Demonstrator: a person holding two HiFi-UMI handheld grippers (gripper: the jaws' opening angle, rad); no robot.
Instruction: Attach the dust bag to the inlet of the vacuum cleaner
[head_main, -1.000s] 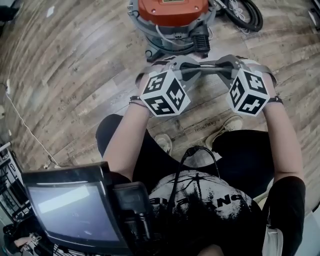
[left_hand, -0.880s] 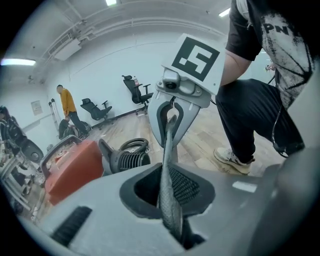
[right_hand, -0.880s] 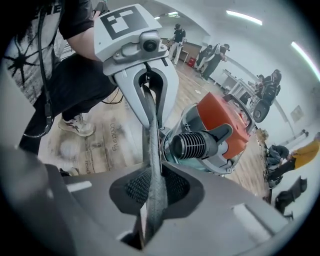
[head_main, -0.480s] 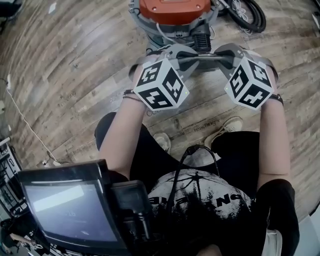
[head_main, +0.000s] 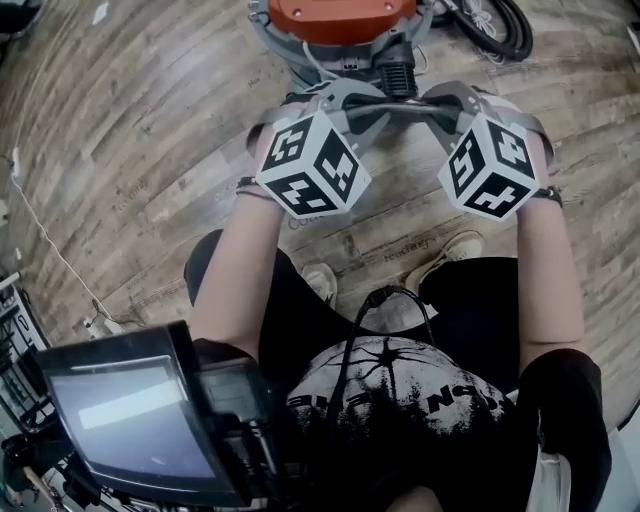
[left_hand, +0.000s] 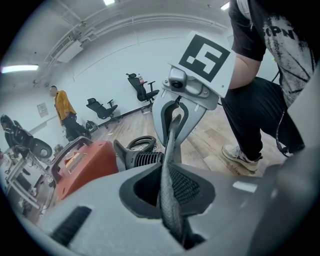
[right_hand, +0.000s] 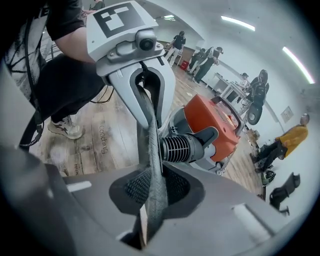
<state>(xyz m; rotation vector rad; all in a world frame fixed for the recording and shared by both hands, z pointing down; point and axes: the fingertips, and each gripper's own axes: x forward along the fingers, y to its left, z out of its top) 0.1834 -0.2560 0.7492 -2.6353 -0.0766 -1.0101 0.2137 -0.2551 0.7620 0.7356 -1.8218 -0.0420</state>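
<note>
Floor (head_main: 130, 150): grey-brown wood planks, worn. On it at the far edge stood a vacuum (head_main: 335, 20), orange top over grey base, with a black hose (head_main: 495, 30) coiled just to its right. A thin white cable (head_main: 45, 250) trailed along the left; a person's pale shoes (head_main: 445, 262) rested near the vacuum.

Bright, even light from ceiling strips (right_hand: 239, 22); heavy fisheye warping, dark corners; near foreground blurred.

Left gripper (left_hand: 170, 172): pinching the dust bag (left_hand: 172, 132), jaws nearly together, pointing toward 3 o'clock (head view).
Right gripper (right_hand: 150, 185): clamping the same bag, pointing toward 9 o'clock.
Left forearm (head_main: 240, 270), right forearm (head_main: 550, 270): reaching toward 12 o'clock.
</note>
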